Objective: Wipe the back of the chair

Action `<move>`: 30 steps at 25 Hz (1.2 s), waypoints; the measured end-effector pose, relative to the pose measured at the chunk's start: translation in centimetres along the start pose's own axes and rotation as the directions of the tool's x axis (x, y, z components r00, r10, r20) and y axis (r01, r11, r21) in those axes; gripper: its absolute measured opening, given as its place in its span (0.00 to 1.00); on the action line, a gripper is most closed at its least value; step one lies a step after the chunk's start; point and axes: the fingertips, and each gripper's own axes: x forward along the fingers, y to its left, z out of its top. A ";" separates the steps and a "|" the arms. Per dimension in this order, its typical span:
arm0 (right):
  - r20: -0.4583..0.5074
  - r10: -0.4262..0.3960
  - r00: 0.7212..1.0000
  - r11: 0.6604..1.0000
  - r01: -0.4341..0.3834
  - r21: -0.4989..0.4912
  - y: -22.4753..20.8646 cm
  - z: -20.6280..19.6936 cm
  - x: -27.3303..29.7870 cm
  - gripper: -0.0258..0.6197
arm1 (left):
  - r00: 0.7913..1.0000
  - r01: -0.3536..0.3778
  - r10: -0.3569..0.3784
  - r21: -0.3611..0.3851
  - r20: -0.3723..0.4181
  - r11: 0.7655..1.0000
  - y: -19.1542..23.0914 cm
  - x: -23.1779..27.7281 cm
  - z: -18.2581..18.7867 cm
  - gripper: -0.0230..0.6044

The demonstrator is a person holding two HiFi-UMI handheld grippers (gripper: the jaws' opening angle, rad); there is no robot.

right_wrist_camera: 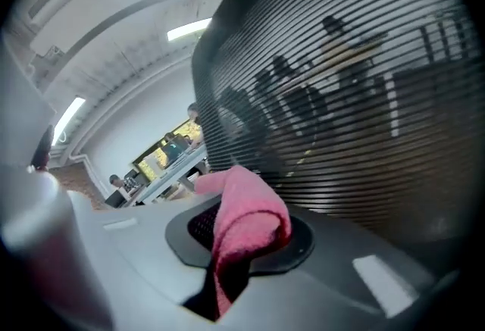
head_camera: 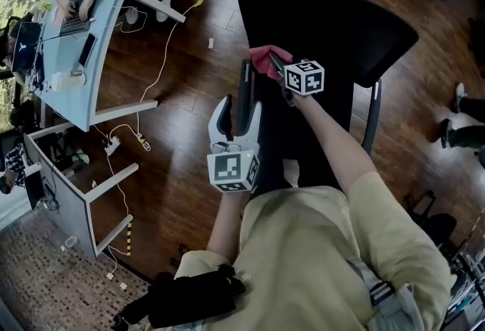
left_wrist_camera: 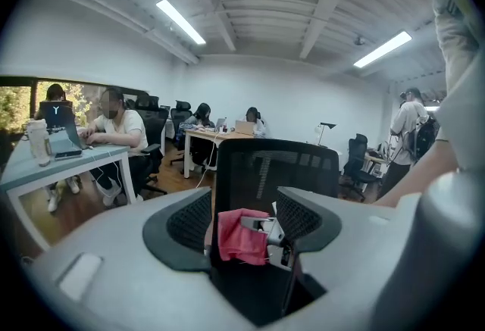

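Note:
A black mesh office chair stands in front of me; from above, its back [head_camera: 244, 87] shows as a thin dark bar and its seat [head_camera: 326, 26] spreads beyond it. My left gripper [head_camera: 241, 106] is shut on the top edge of the chair back [left_wrist_camera: 273, 163], one jaw on each side. My right gripper [head_camera: 273, 64] is shut on a pink cloth [head_camera: 260, 59] and holds it against the mesh. In the left gripper view the pink cloth [left_wrist_camera: 236, 235] lies on the mesh between the jaws. In the right gripper view the pink cloth [right_wrist_camera: 246, 220] bulges from the jaws beside the mesh [right_wrist_camera: 341, 110].
At the left stands a light blue desk [head_camera: 95, 57], where a person works on a laptop [head_camera: 76, 19]. White cables [head_camera: 129, 140] trail over the wooden floor. Someone's shoes [head_camera: 458, 125] are at the right edge. More desks and seated people [left_wrist_camera: 114, 125] fill the room.

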 end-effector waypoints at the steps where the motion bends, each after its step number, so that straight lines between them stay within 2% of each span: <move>1: 0.025 -0.050 0.998 0.999 0.050 0.018 -2.5 0.3 -2.2 0.11 | 1.000 0.013 -0.013 0.001 0.002 1.000 -0.4 0.3 0.0 0.43; 3: 0.080 -0.178 0.981 0.983 0.173 0.064 -8.2 0.9 -8.0 0.11 | 0.999 0.049 -0.049 -0.002 0.010 0.999 -1.7 1.1 0.3 0.43; 4: 0.105 -0.248 0.963 0.967 0.239 0.092 -11.1 1.2 -11.3 0.11 | 0.998 0.069 -0.069 -0.006 0.014 0.998 -2.4 1.6 0.4 0.43; 6: 0.134 -0.391 0.911 0.917 0.374 0.139 -16.6 1.3 -18.4 0.11 | 0.994 0.104 -0.104 -0.015 0.021 0.994 -3.8 2.6 0.5 0.43; 8: 0.130 -0.520 0.844 0.851 0.500 0.161 -21.0 0.7 -24.8 0.11 | 0.991 0.134 -0.133 -0.021 0.024 0.991 -5.0 3.4 0.5 0.43; 10: 0.114 -0.600 0.792 0.797 0.578 0.177 -23.6 -0.1 -29.2 0.11 | 0.988 0.156 -0.155 -0.022 0.025 0.988 -5.9 3.9 0.5 0.43; 11: 0.109 -0.617 0.779 0.783 0.594 0.184 -24.2 -0.4 -30.3 0.11 | 0.986 0.163 -0.162 -0.023 0.026 0.986 -6.3 4.0 0.6 0.43; 12: 0.106 -0.618 0.779 0.782 0.595 0.187 -24.1 -0.7 -30.6 0.11 | 0.986 0.167 -0.166 -0.022 0.027 0.986 -6.5 4.0 0.6 0.43; 13: 0.101 -0.600 0.793 0.795 0.579 0.182 -23.5 -0.9 -30.0 0.11 | 0.986 0.166 -0.166 -0.022 0.027 0.986 -6.6 3.9 0.7 0.43; 15: 0.077 -0.506 0.859 0.858 0.492 0.144 -20.2 -1.7 -26.1 0.11 | 0.988 0.154 -0.153 -0.025 0.026 0.988 -6.3 3.5 0.7 0.43; 17: 0.042 -0.353 0.935 0.932 0.348 0.097 -14.9 -2.6 -20.0 0.11 | 0.992 0.127 -0.127 -0.027 0.023 0.991 -5.5 3.1 0.6 0.43; 19: 0.014 -0.176 0.984 0.982 0.174 0.071 -8.5 -3.3 -13.2 0.11 | 0.995 0.095 -0.095 -0.022 0.016 0.995 -4.3 2.7 0.5 0.43; 21: -0.005 -0.011 1.000 0.998 0.011 0.061 -1.9 -3.9 -7.3 0.11 | 0.998 0.064 -0.063 -0.008 0.006 0.998 -3.3 2.2 0.1 0.43; 24: -0.031 0.153 0.988 0.988 -0.151 0.041 5.8 -4.6 -0.7 0.11 | 1.000 0.022 -0.022 0.012 -0.011 1.000 -2.0 0.9 -0.6 0.43; 27: -0.047 0.171 0.984 0.985 -0.169 0.030 7.6 -4.8 2.7 0.11 | 1.000 0.000 0.001 0.018 -0.030 1.000 -0.9 -0.2 -1.4 0.43; 30: -0.034 0.093 0.995 0.995 -0.092 0.036 3.8 -4.3 2.6 0.11 | 0.999 -0.004 0.005 0.012 -0.046 1.000 -0.2 -0.2 -2.5 0.43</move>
